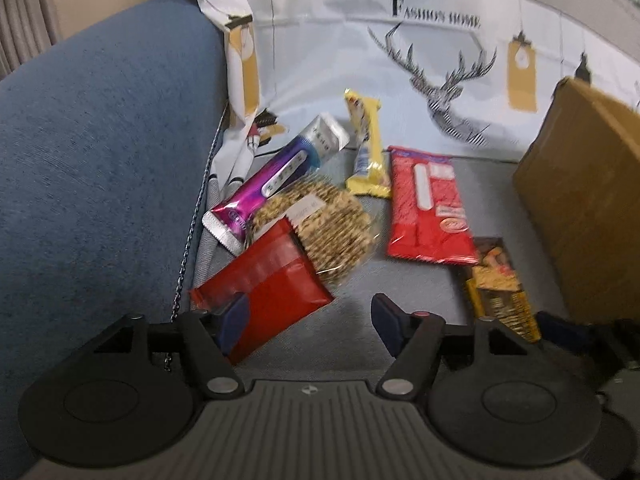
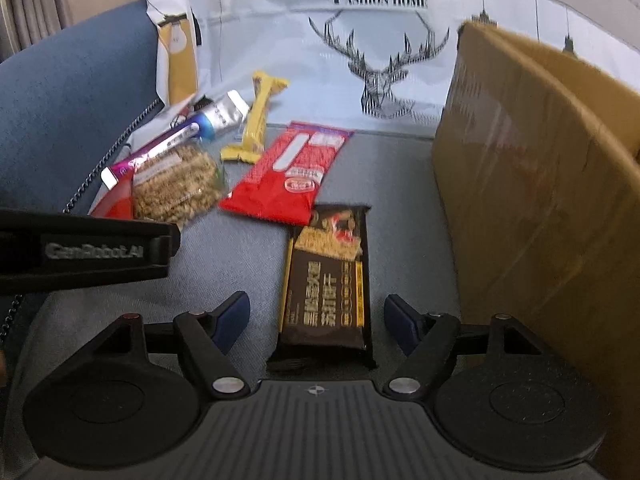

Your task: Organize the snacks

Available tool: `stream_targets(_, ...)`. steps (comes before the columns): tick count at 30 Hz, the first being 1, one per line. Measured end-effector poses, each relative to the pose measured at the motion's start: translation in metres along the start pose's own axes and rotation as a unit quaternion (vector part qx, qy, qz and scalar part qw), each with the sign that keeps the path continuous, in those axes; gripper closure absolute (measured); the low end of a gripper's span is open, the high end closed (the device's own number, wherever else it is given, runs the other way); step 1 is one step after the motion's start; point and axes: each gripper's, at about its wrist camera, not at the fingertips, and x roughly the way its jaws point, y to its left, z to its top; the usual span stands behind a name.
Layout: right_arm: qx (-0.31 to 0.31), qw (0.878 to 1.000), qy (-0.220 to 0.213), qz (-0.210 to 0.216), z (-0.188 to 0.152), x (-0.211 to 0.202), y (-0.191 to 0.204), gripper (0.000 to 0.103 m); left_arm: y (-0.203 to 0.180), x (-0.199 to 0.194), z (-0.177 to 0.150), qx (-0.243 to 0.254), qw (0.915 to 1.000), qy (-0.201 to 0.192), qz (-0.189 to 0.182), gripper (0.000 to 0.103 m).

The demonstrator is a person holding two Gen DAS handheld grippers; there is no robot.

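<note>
Several snack packs lie on a grey cushion. In the left wrist view my left gripper (image 1: 310, 320) is open, with a dark red pouch (image 1: 272, 284) at its left finger, a round cracker pack (image 1: 324, 224), a purple bar (image 1: 276, 176), a yellow bar (image 1: 368, 148), a red wafer pack (image 1: 428, 208) and a brown pack (image 1: 500, 284). In the right wrist view my right gripper (image 2: 318, 320) is open, its fingers on either side of the brown pack (image 2: 326, 280). The red wafer pack (image 2: 288, 172) and cracker pack (image 2: 176, 184) lie beyond.
A cardboard box (image 2: 540, 184) stands on the right, close to my right gripper; it also shows in the left wrist view (image 1: 584, 200). A white deer-print cloth (image 2: 360, 40) covers the back. A blue armrest (image 1: 100, 160) rises at the left. My left gripper's body (image 2: 80, 252) crosses the right wrist view.
</note>
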Motion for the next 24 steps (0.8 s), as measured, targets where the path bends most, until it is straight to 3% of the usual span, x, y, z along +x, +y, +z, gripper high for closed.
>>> stream_targets(4,0.001,1.0,-0.006,0.005,0.002,-0.003,-0.003,0.059,-0.001,0.004,-0.001,-0.002,0.9999,-0.004,0.013,0.031)
stream_targets(6,0.008,1.0,-0.007,0.012,0.003,-0.004,-0.006,0.061,-0.001,0.004,-0.001,0.001,0.9997,-0.007,0.025,0.038)
stream_targets(9,0.015,1.0,-0.005,0.02,0.004,-0.006,-0.009,0.061,0.002,0.004,-0.001,0.0,0.9992,-0.012,0.039,0.059)
stream_targets(11,0.017,1.0,-0.005,0.025,0.004,-0.008,-0.009,0.061,0.007,0.0,0.001,-0.02,0.9988,-0.016,0.042,0.086)
stream_targets(13,0.017,0.999,-0.006,0.031,0.004,-0.01,-0.007,0.061,0.012,-0.006,0.004,-0.036,0.9985,-0.02,0.035,0.103)
stream_targets(19,0.014,0.998,-0.009,0.053,0.006,-0.022,-0.003,0.062,0.025,-0.034,0.014,-0.084,0.9951,-0.052,0.002,0.103)
stream_targets(22,0.012,0.998,-0.01,0.057,0.006,-0.024,-0.003,0.062,0.039,-0.043,0.017,-0.141,0.9869,-0.058,-0.053,0.103)
stream_targets(24,0.012,0.998,-0.008,0.058,0.006,-0.024,-0.003,0.062,0.047,-0.046,0.017,-0.18,0.9769,-0.058,-0.099,0.103)
